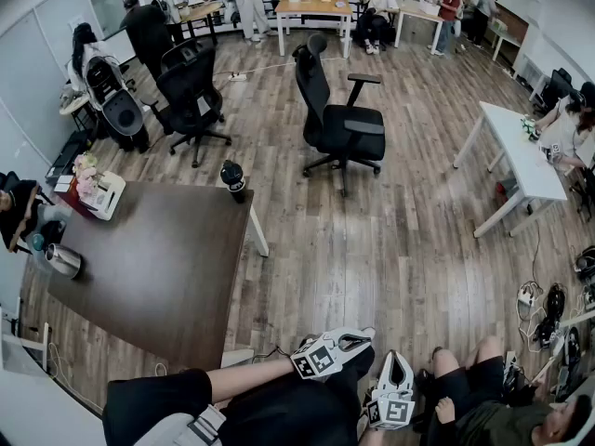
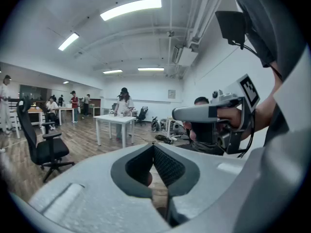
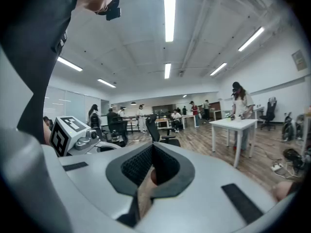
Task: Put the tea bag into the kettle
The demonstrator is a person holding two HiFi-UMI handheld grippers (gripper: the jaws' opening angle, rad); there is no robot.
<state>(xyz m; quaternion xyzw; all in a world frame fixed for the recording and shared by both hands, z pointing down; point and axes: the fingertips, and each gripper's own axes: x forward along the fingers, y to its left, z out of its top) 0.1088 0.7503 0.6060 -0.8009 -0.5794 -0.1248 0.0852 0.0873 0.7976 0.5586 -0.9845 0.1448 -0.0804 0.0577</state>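
The left gripper (image 2: 153, 148) and right gripper (image 3: 152, 149) are held shut, nothing gripped between ribbed pads (image 2: 167, 165). A rounded steel kettle (image 1: 63, 261) is set on the dark table (image 1: 167, 277).

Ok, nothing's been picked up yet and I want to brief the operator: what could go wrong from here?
The left gripper and right gripper are both shut and empty, so they must open before any pick. I can't make out the tea bag. The kettle stands near the table's edge; a nudge might push it off. The bottle on the table's corner could get knocked.
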